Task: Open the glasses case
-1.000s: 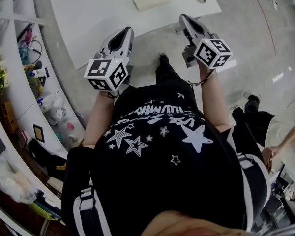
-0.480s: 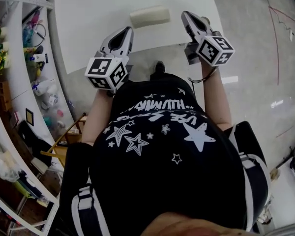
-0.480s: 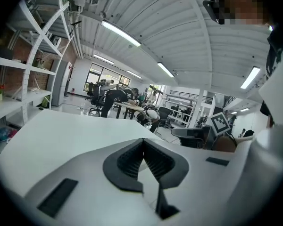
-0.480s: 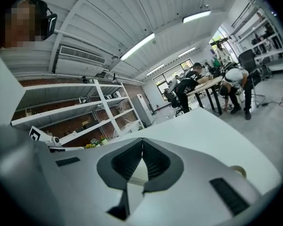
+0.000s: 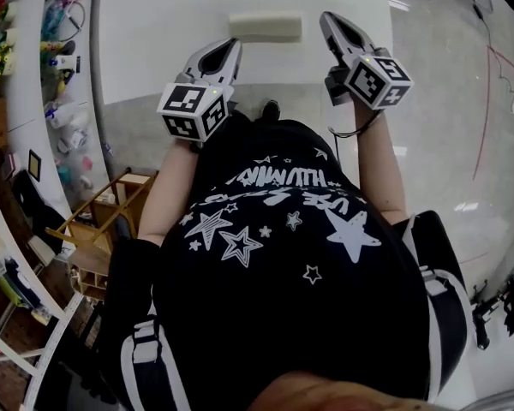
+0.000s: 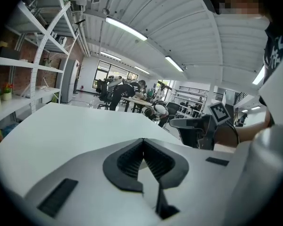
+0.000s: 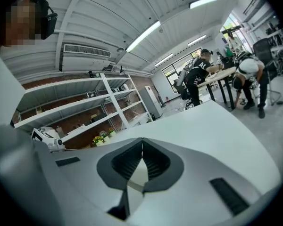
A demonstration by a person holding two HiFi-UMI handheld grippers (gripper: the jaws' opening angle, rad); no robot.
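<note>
Between left tool, right tool: glasses case.

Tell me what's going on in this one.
A person stands at a white table, a gripper in each hand. The left gripper and right gripper both have jaws shut and empty, poised at either end of a closed beige glasses case near the table's front edge. Neither appears to touch it; opening has not begun.

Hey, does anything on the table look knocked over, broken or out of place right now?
Nothing stands out. The glasses case lies flat and closed on the white table, undamaged as far as the head view shows. The left claw and right claw are both shut and empty.
</note>
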